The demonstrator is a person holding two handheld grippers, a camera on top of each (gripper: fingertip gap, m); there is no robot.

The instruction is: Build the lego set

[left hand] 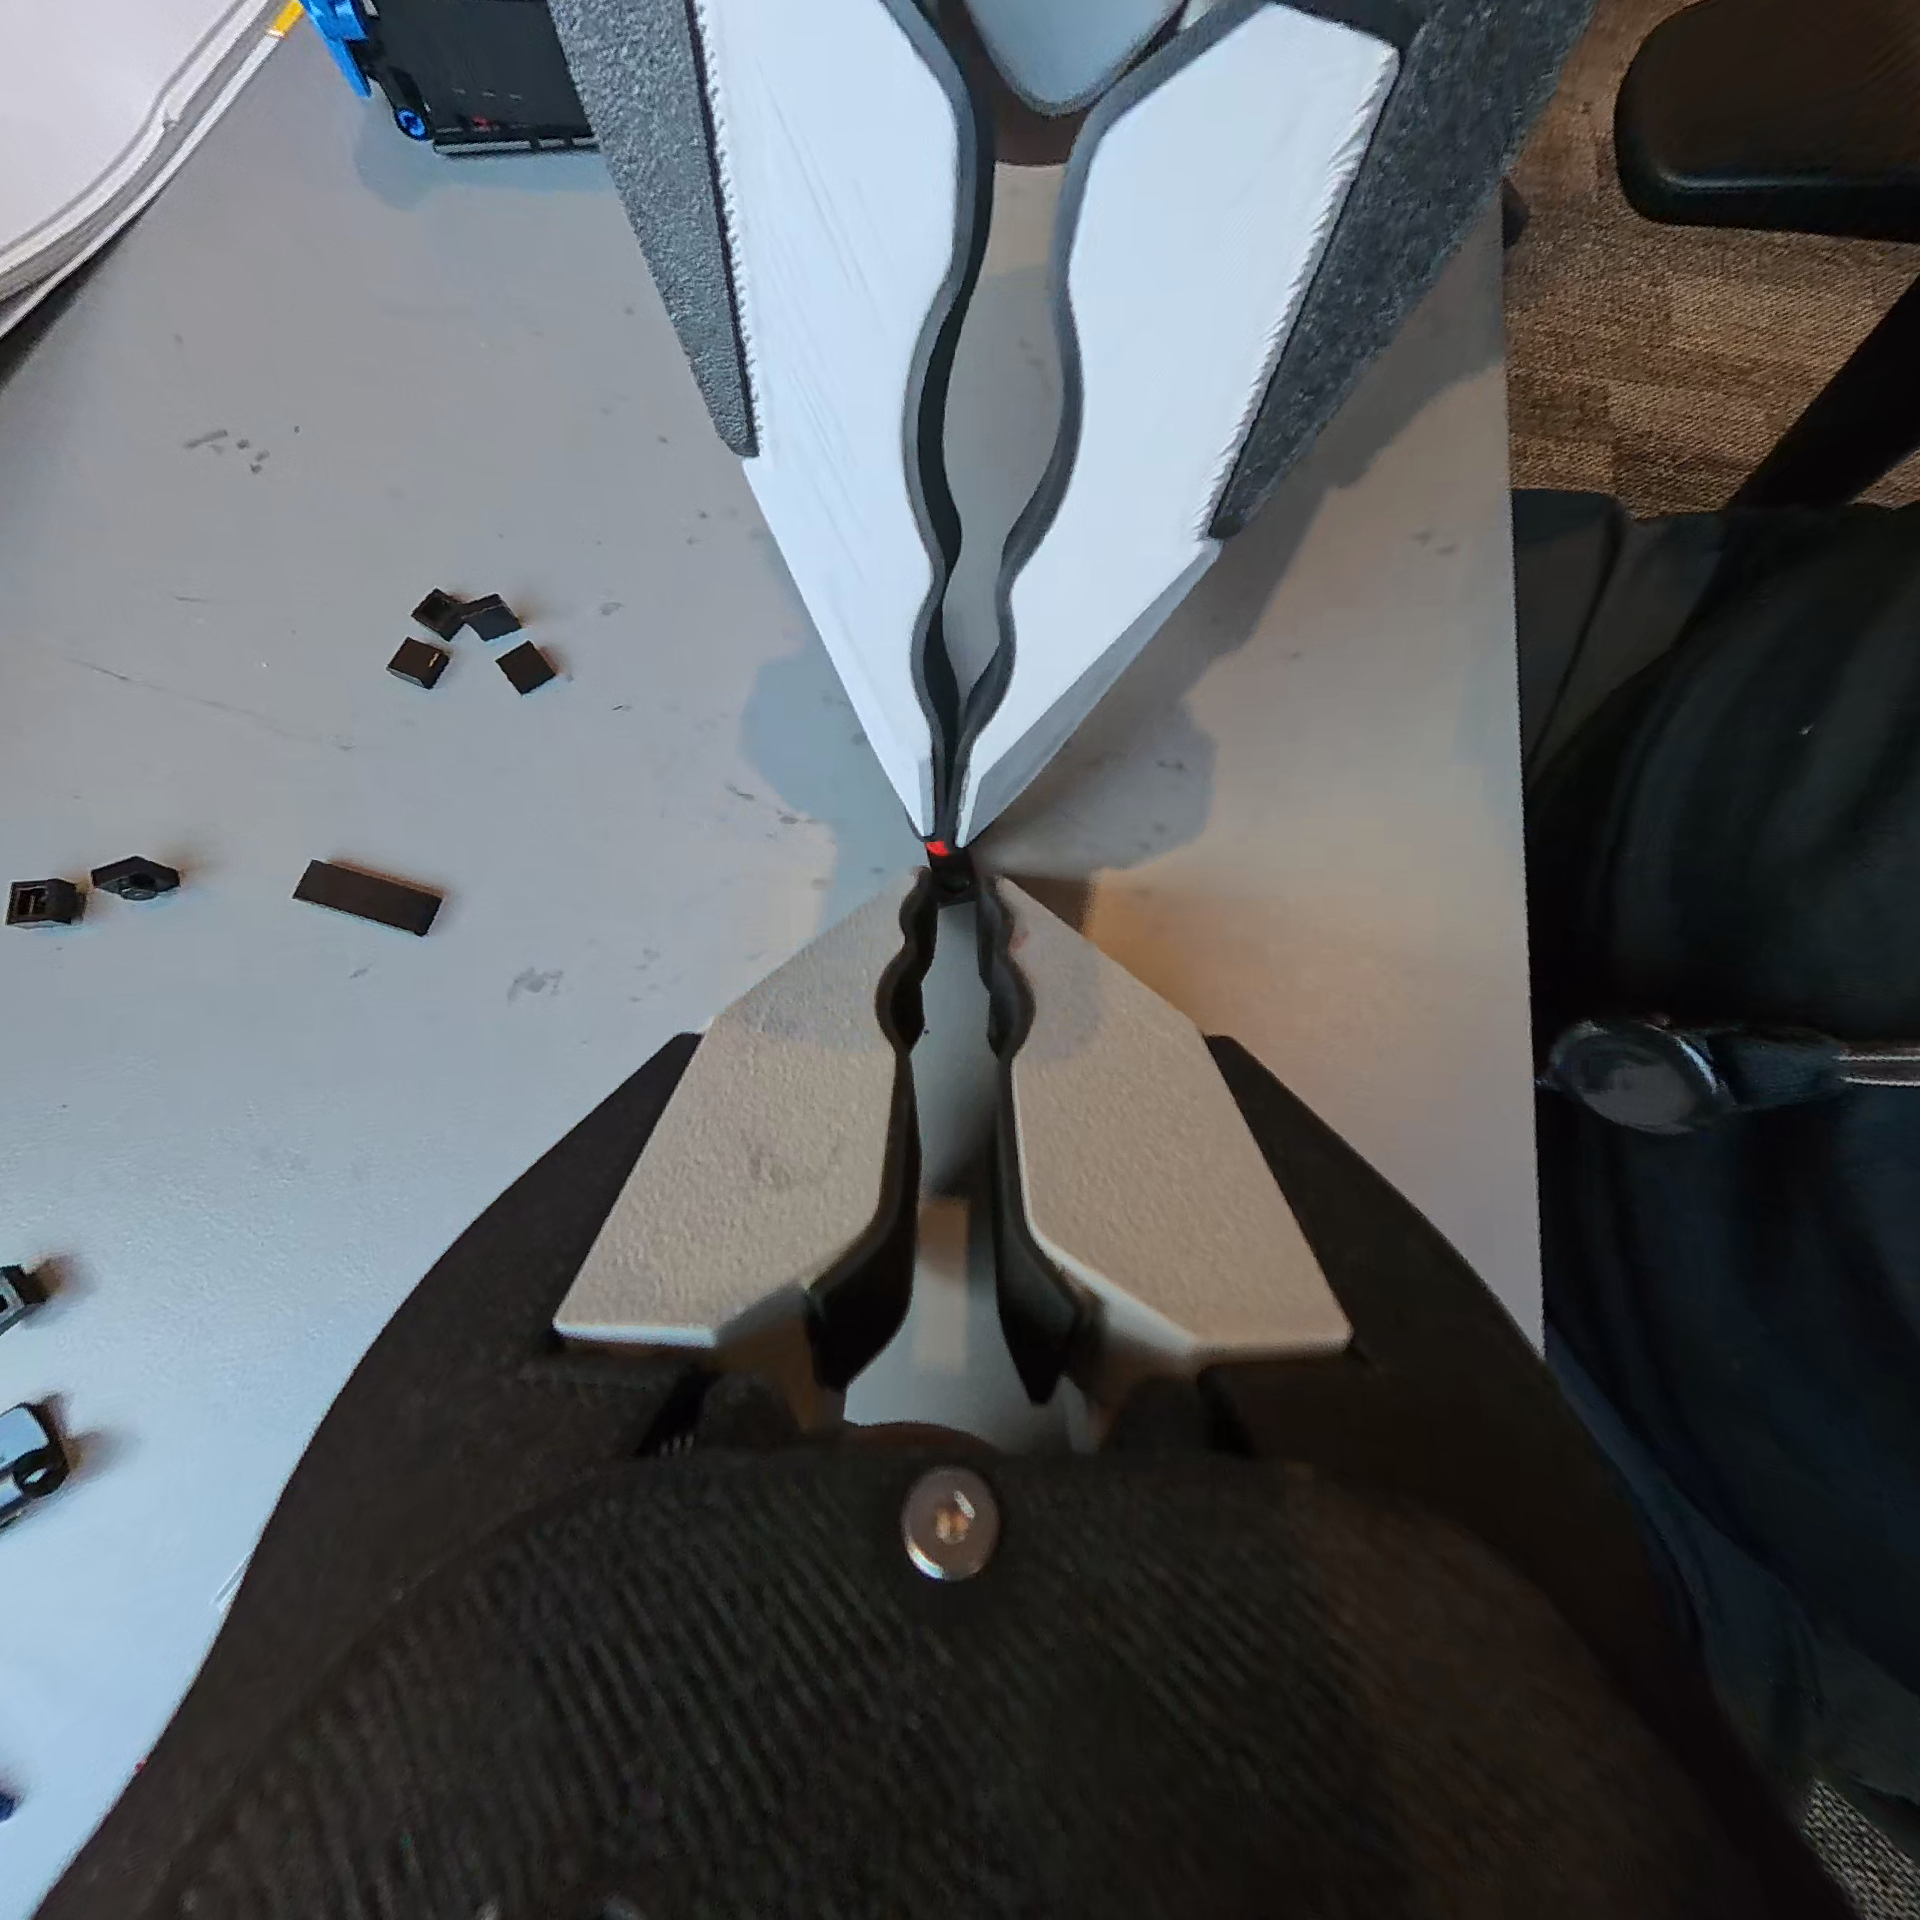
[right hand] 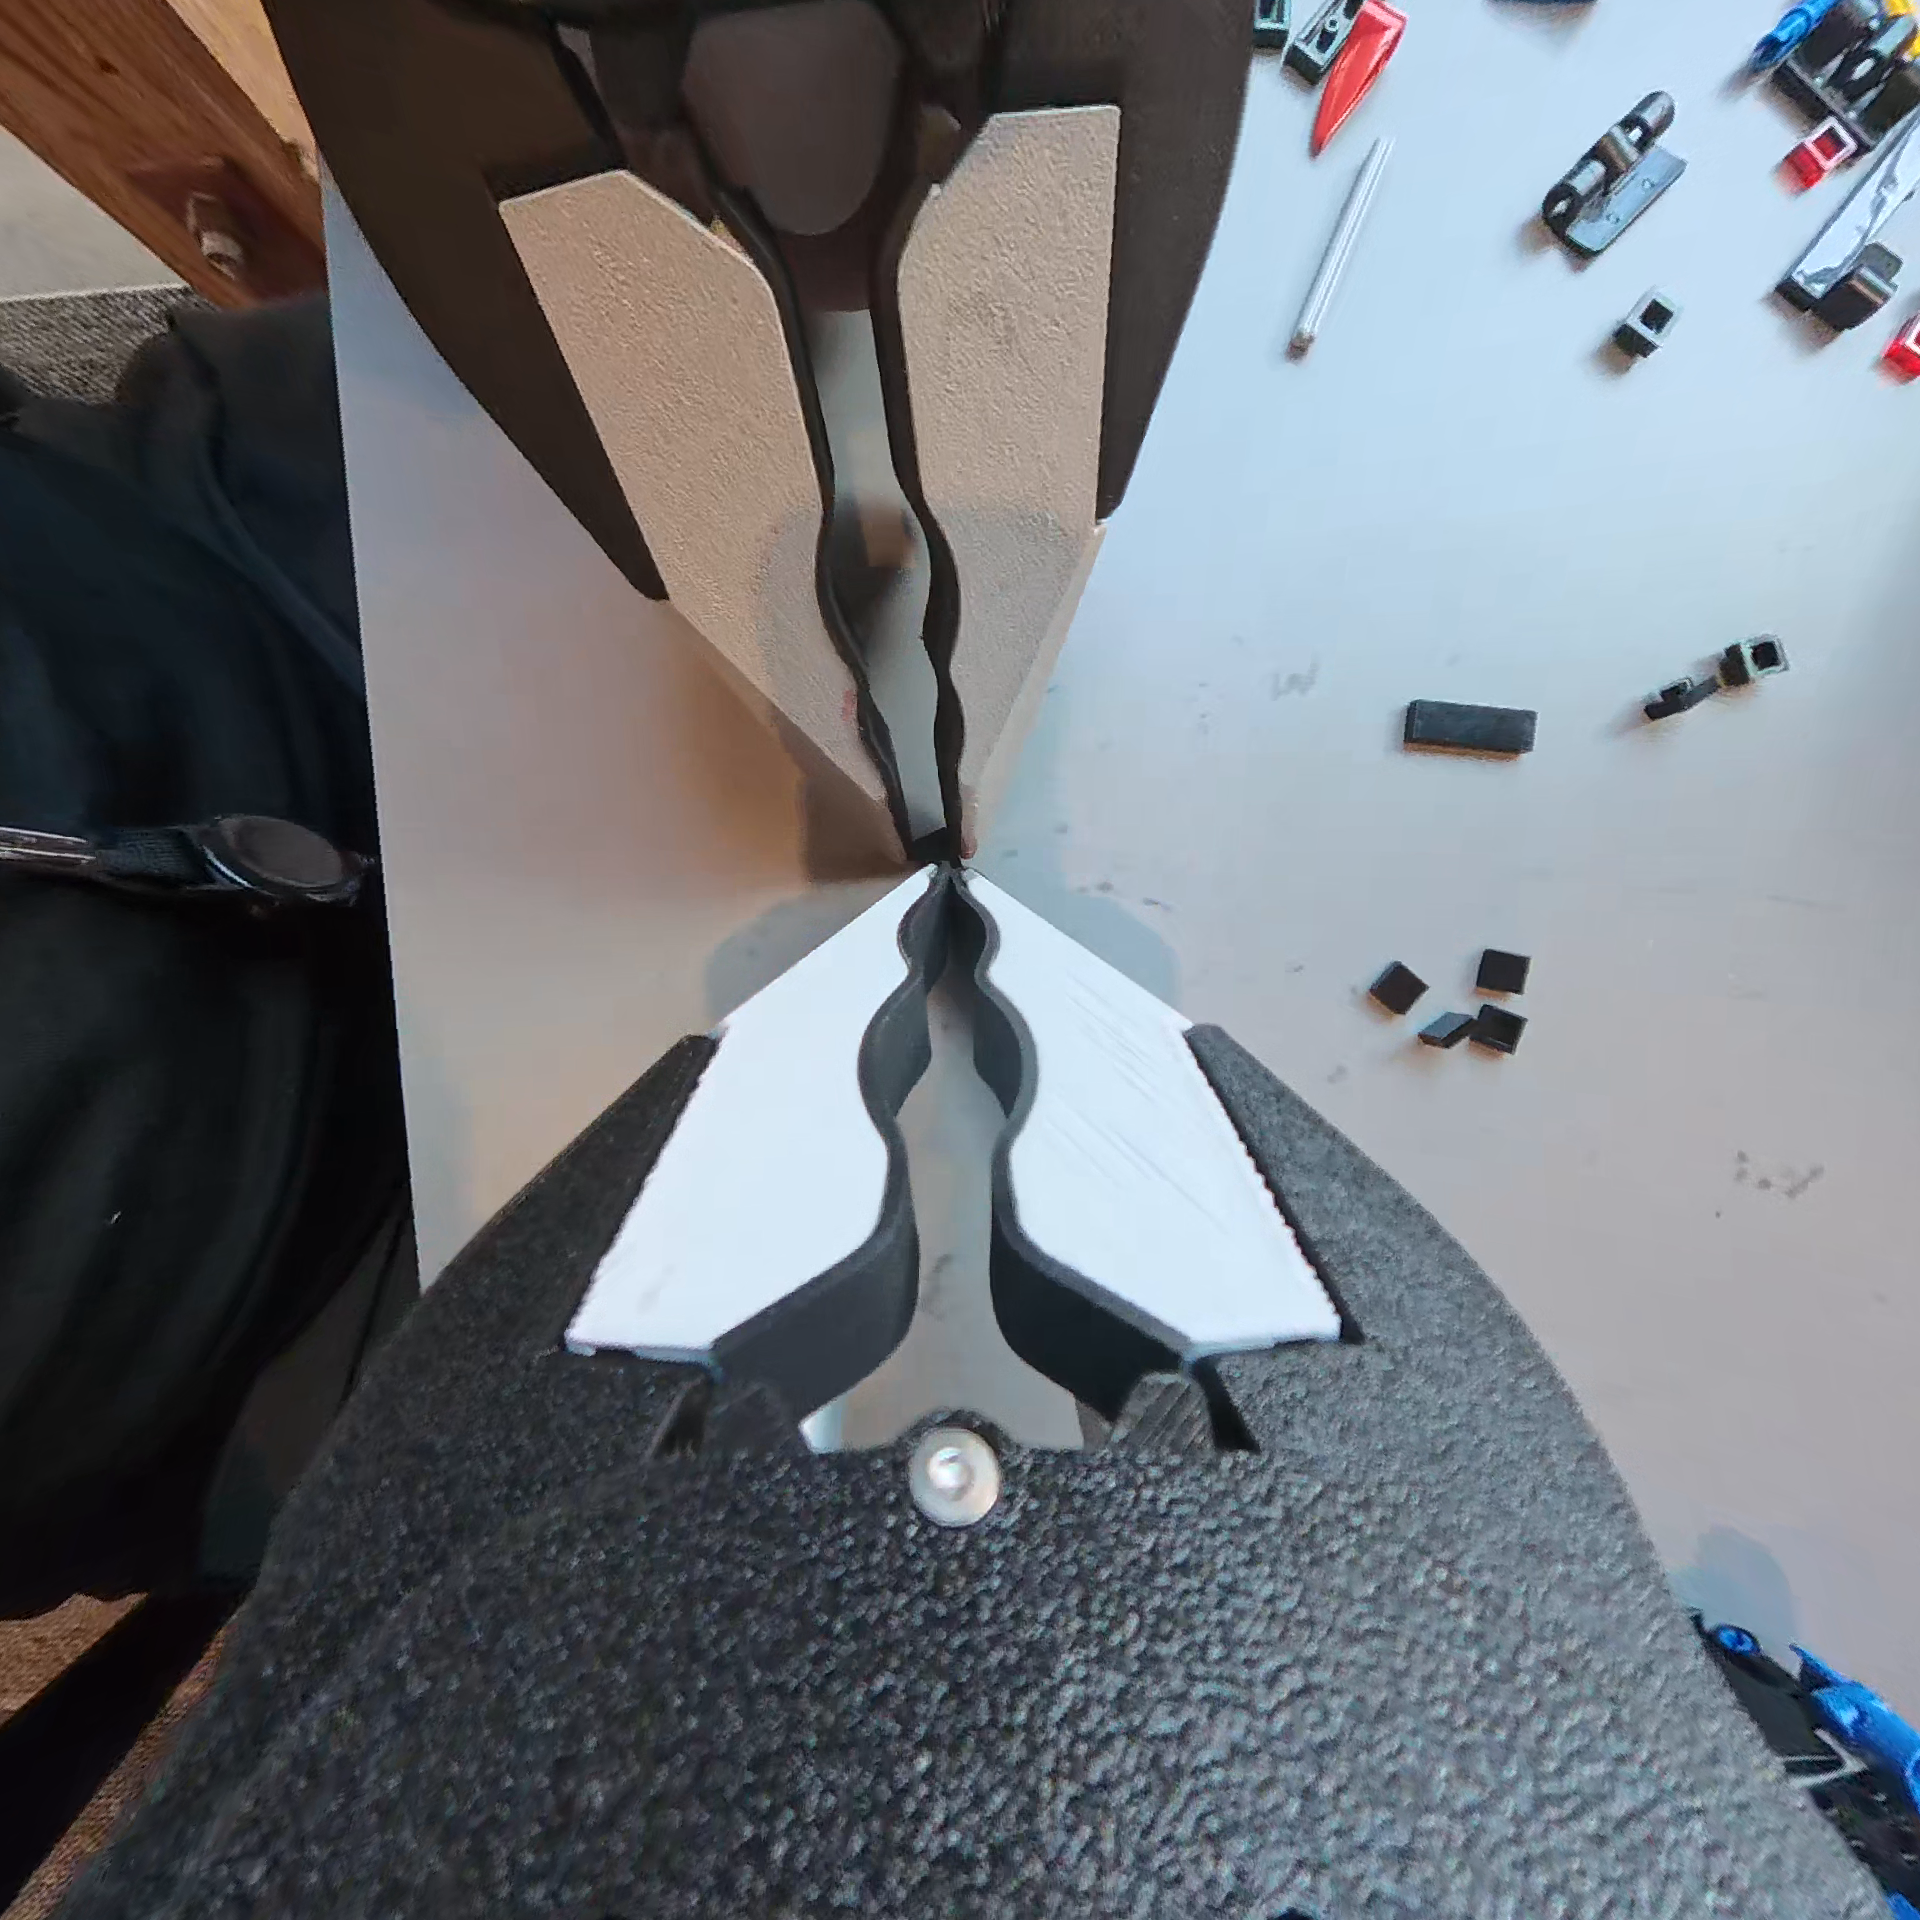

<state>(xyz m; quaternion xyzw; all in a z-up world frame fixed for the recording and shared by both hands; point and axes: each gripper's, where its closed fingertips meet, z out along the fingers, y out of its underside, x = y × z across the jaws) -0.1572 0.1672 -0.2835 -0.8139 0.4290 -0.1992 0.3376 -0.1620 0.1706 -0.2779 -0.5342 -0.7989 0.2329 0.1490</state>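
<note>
My left gripper (left hand: 951,896), with grey fingers, and my right gripper (right hand: 948,875), with white fingers, meet tip to tip just above the grey table (left hand: 623,790). The left gripper is shut on a tiny black lego piece (left hand: 952,881), which also shows in the right wrist view (right hand: 932,837). The right gripper (left hand: 941,826) is shut on a tiny red piece (left hand: 939,849), pressed against the black one. In the right wrist view the red piece is hidden. A partly built black and blue model (left hand: 468,73) stands at the far left.
Several small black tiles (left hand: 468,639) and a flat black plate (left hand: 367,897) lie left of the grippers. Red and black parts (right hand: 1829,125) and a grey rod (right hand: 1340,244) lie farther off. The table edge (left hand: 1519,727) is close, with a person's dark clothing and watch (left hand: 1642,1075) beyond. Left and right tips are no more than a few centimetres apart.
</note>
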